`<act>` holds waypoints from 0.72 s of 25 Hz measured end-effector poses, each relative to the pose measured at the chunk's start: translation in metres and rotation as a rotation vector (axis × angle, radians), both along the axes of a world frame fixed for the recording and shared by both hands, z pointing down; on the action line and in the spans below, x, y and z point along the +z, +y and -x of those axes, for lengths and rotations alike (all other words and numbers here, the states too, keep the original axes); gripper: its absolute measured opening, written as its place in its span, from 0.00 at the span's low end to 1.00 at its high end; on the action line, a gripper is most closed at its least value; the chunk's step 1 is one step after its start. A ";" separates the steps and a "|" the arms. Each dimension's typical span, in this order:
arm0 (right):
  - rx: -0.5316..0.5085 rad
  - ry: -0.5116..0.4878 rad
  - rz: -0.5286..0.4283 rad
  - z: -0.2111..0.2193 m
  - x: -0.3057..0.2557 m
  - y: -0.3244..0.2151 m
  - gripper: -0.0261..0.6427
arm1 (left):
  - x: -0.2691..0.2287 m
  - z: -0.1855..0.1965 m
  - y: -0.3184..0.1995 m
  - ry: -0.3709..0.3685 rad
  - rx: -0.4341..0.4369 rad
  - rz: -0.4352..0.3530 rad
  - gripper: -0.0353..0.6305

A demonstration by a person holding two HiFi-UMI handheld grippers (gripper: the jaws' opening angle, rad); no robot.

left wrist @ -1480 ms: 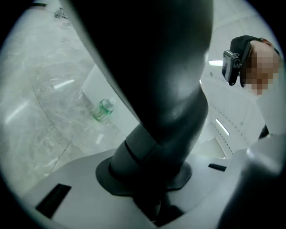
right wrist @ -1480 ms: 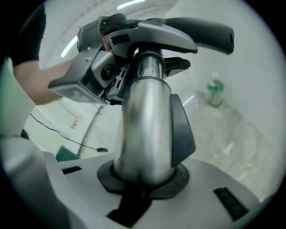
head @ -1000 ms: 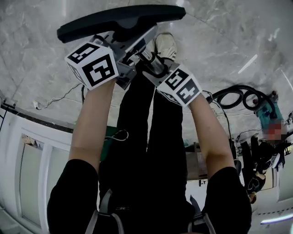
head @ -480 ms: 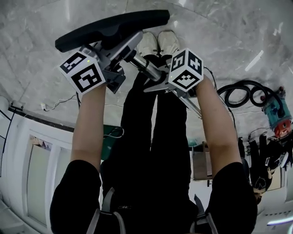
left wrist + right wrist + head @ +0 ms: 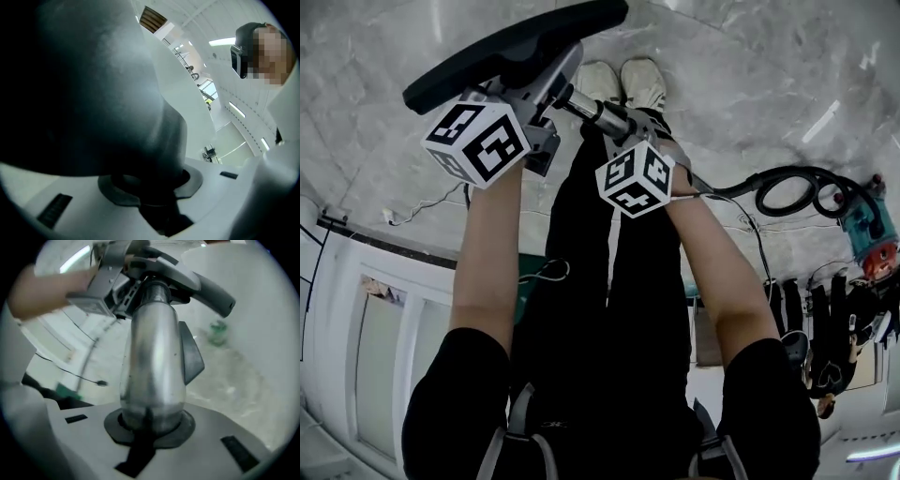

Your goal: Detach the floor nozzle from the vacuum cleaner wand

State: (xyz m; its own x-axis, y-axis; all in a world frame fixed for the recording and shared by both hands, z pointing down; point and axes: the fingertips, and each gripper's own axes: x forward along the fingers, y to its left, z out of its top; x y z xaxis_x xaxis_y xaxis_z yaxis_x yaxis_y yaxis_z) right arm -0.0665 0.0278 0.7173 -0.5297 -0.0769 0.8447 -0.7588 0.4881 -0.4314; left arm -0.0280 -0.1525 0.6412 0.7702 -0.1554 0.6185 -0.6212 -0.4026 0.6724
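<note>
The black floor nozzle [image 5: 516, 47] is held up over the marble floor, its grey neck joined to the silver wand [image 5: 598, 114]. My left gripper [image 5: 542, 92] is shut on the nozzle's neck; in the left gripper view the dark nozzle [image 5: 93, 93] fills the space between the jaws of the left gripper [image 5: 150, 190]. My right gripper [image 5: 628, 131] is shut on the wand just behind the joint. The right gripper view shows the wand [image 5: 152, 362] clamped in the right gripper [image 5: 150, 420], with a dark catch [image 5: 191, 357] on its side and the nozzle [image 5: 206, 287] beyond.
The person's legs and shoes [image 5: 637, 84] stand right below the wand. A black hose coil [image 5: 792, 192] and a teal machine [image 5: 867, 225] lie at the right. A thin cable [image 5: 422, 206] runs along the floor near white wall panels [image 5: 356, 328] on the left.
The right gripper has slid down and left along the wand and rolled over. The nozzle has tipped, its right end rising. The left gripper has shifted slightly right.
</note>
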 end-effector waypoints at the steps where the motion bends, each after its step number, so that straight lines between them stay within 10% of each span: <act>1: -0.065 -0.210 0.100 0.010 -0.014 0.015 0.12 | -0.008 0.005 -0.006 0.057 -0.013 -0.019 0.26; 3: -0.173 -0.670 0.351 0.017 -0.052 0.060 0.12 | -0.041 0.031 -0.051 0.195 -0.108 -0.120 0.26; 5: -0.124 -0.792 0.469 -0.004 -0.059 0.090 0.12 | -0.071 0.063 -0.112 0.255 -0.195 -0.229 0.26; 10: 0.088 -0.483 0.276 -0.060 -0.015 0.072 0.12 | -0.058 0.064 -0.114 0.150 -0.135 -0.178 0.26; 18: 0.044 -0.176 0.136 -0.093 0.026 0.055 0.12 | -0.022 0.028 -0.067 0.165 -0.151 -0.082 0.26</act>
State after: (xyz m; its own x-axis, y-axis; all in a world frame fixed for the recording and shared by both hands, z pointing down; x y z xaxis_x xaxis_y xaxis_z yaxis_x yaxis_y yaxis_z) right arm 0.0268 0.0829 0.7435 -0.6683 0.0055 0.7439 -0.6853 0.3846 -0.6185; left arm -0.0558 -0.2193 0.6190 0.8240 -0.3211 0.4668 -0.5630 -0.3711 0.7385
